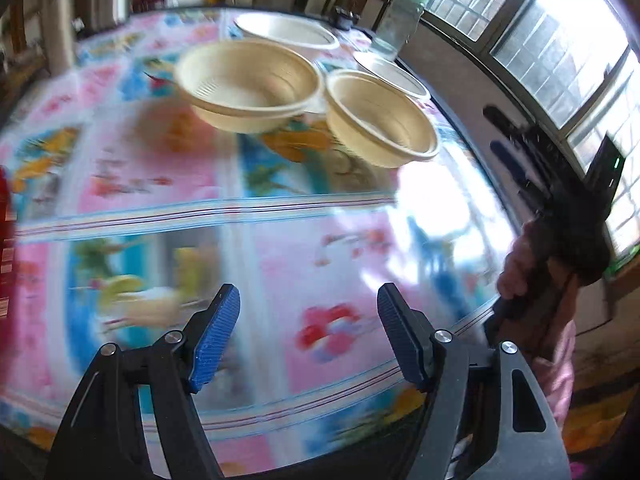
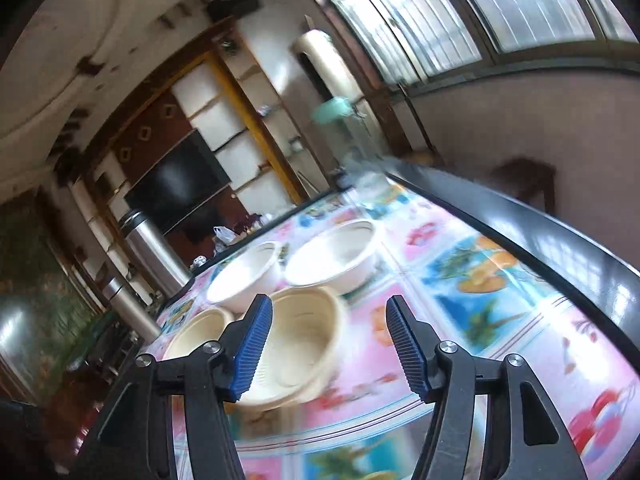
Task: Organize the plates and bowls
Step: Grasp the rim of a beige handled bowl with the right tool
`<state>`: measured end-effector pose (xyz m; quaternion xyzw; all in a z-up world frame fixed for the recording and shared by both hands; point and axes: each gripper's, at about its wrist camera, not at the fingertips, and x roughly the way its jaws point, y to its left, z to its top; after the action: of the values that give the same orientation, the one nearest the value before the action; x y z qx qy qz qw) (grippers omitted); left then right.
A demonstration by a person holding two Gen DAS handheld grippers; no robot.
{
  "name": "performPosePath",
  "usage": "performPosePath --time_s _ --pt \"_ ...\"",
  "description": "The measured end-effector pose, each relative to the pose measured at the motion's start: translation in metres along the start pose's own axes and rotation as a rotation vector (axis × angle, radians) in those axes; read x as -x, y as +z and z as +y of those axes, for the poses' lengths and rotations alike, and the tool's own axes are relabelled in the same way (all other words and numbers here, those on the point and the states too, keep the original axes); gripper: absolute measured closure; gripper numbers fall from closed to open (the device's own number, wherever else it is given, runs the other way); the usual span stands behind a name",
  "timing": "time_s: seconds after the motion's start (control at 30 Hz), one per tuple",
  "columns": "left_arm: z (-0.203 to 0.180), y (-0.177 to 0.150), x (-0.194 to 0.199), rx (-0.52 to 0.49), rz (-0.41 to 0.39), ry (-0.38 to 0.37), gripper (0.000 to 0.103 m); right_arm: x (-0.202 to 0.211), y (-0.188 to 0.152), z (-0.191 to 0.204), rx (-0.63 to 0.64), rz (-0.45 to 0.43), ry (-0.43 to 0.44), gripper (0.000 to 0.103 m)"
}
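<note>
No legible writing or brand; blur smears worktop (image 1: pixel 280 208) print.
Worktop: glossy plastic cover, cartoon panels in pink and blue, striped borders.
Two cream bowls (image 1: pixel 248 84) (image 1: pixel 380 118), round, ribbed inside, rolled rims, side by side at far centre.
Two white plates (image 1: pixel 286 32) (image 1: pixel 394 72) beyond bowls, shallow, thin dark rim line.
Left gripper (image 1: pixel 308 332): jaws wide, empty, ridged blue pads, black arms.
Right gripper (image 2: pixel 328 344): jaws wide, empty, above nearest bowl.
</note>
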<state>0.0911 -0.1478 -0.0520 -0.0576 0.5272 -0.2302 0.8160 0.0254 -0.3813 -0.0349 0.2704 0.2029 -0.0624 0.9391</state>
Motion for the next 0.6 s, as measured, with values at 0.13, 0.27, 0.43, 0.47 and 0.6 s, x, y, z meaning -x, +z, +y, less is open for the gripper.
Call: performPosePath --time_s 0.13,0.27,0.43,0.47,0.6 --pt "-0.012 0.031 -0.019 0.101 0.063 -0.075 0.031 -0.029 0.004 -0.022 -0.107 0.143 0.067 0.040" --pt "-0.019 0.057 -0.034 0.219 0.086 -0.132 0.031 -0.054 0.001 -0.024 -0.145 0.244 0.127 0.040" --pt "-0.015 0.072 -0.040 0.360 0.038 -0.166 0.030 -0.069 0.000 -0.025 -0.152 0.292 0.155 0.040" --pt "-0.016 0.075 -0.043 0.385 0.023 -0.167 0.030 -0.074 0.001 -0.028 -0.171 0.317 0.165 0.040" --pt "-0.015 0.083 -0.059 0.445 0.021 -0.184 0.030 -0.079 -0.001 -0.039 -0.248 0.359 0.212 0.041"
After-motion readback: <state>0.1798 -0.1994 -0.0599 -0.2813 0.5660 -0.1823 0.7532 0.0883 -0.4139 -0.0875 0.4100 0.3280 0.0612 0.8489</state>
